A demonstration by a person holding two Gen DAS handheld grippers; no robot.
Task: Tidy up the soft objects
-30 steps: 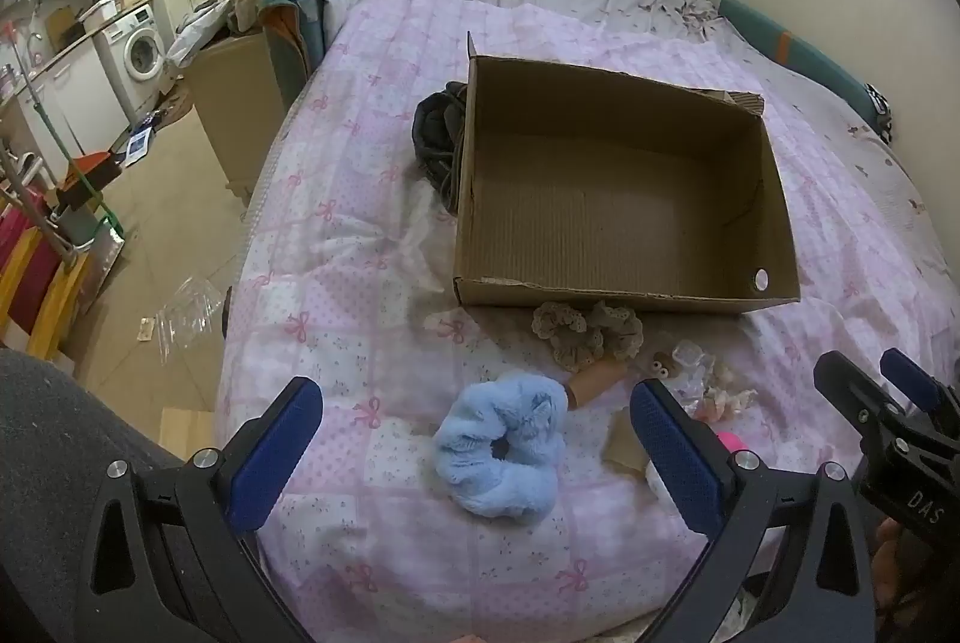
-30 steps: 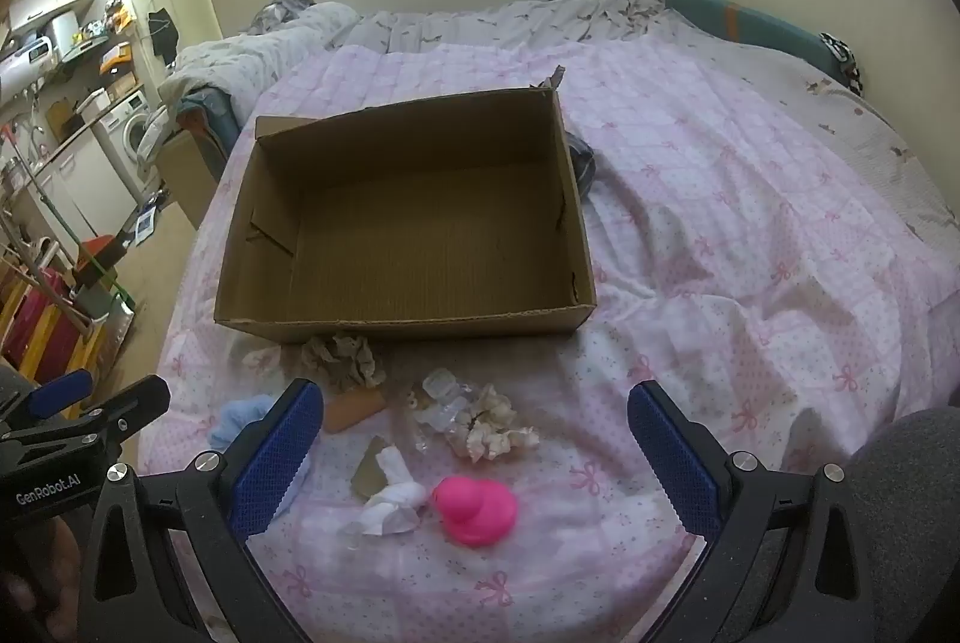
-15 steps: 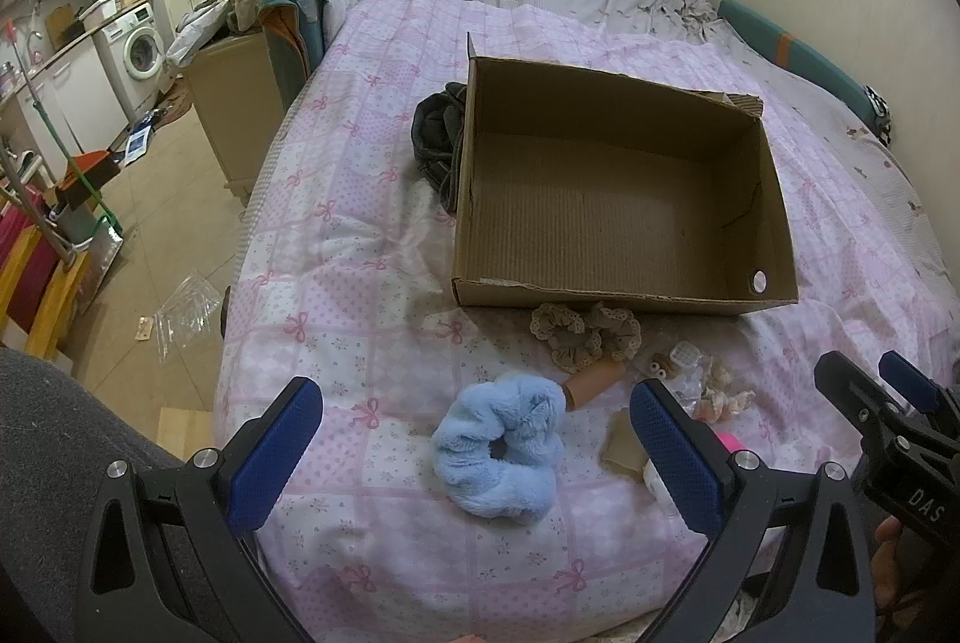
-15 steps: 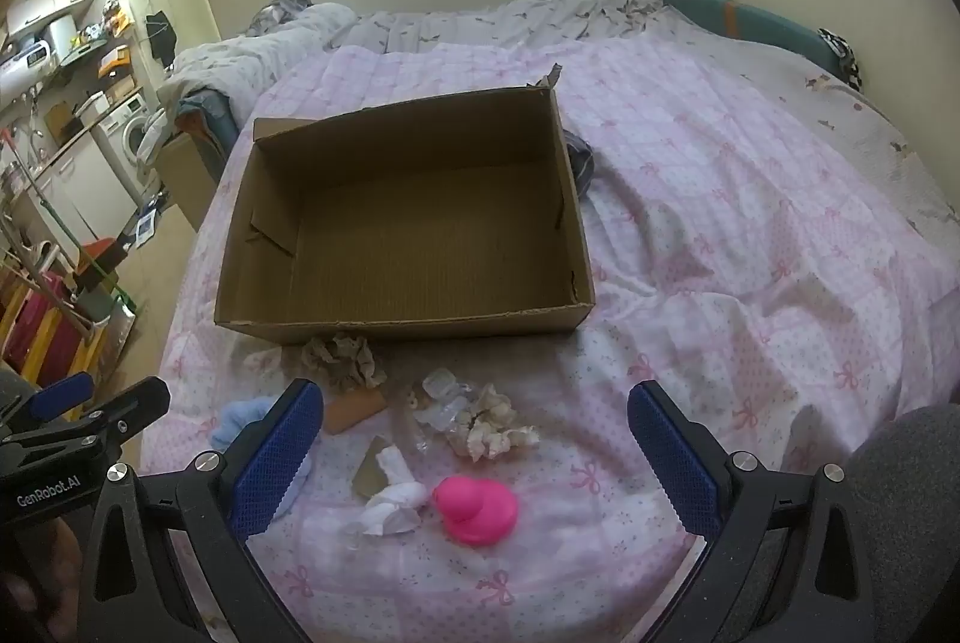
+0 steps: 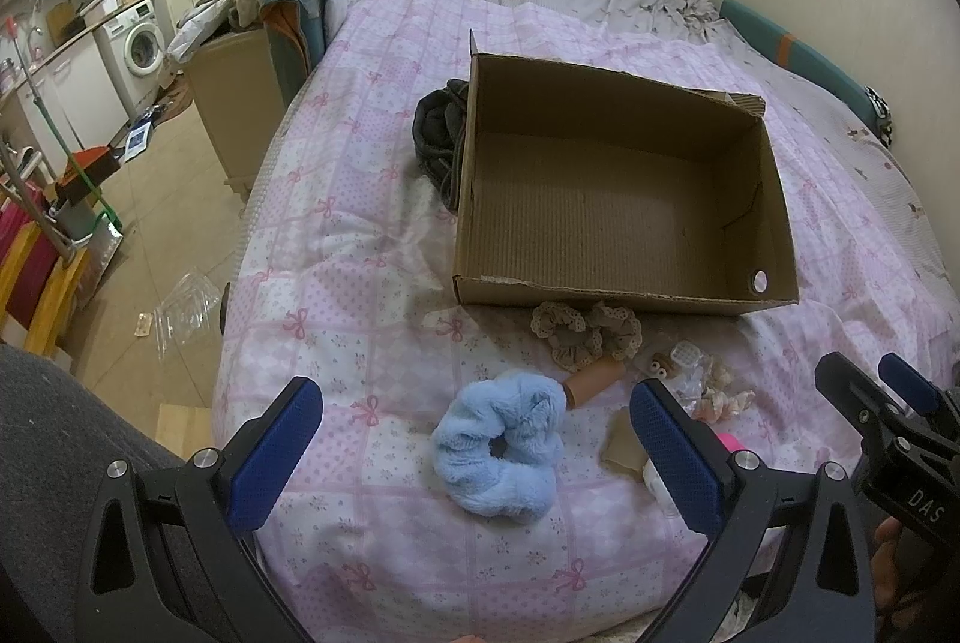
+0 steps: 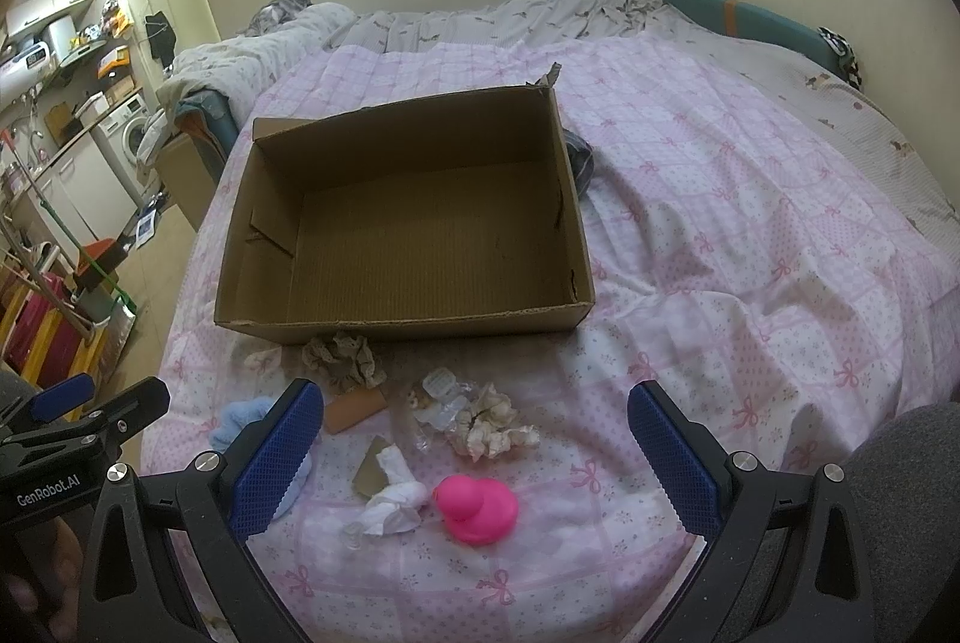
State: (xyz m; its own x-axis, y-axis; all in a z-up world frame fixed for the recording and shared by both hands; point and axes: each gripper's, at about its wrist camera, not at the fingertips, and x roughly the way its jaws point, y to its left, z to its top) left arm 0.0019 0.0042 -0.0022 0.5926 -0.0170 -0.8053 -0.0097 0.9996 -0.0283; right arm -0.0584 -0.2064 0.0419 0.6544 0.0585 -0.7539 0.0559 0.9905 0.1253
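An empty cardboard box (image 5: 618, 277) (image 6: 408, 310) sits on the pink quilt. In front of it lie a fluffy blue scrunchie (image 5: 501, 454) (image 6: 240, 418), a beige lace scrunchie (image 5: 585, 328) (image 6: 342, 358), a brown tube (image 5: 594, 382) (image 6: 354, 409), crumpled clear plastic and paper (image 6: 474, 418), a white wad (image 6: 393, 496) and a pink rubber duck (image 6: 477, 508). My left gripper (image 5: 474, 454) is open, hovering with the blue scrunchie between its fingers' line, not touching. My right gripper (image 6: 474, 460) is open above the duck and the wad.
A dark garment (image 5: 438, 133) lies against the box's left side. The bed's left edge drops to a tiled floor (image 5: 156, 223) with a cardboard bin (image 5: 240, 103), a washing machine (image 5: 141, 40) and clutter. Grey bedding (image 6: 480, 19) is piled at the far end.
Both views have shifted only slightly; the objects and both open grippers stay as they were.
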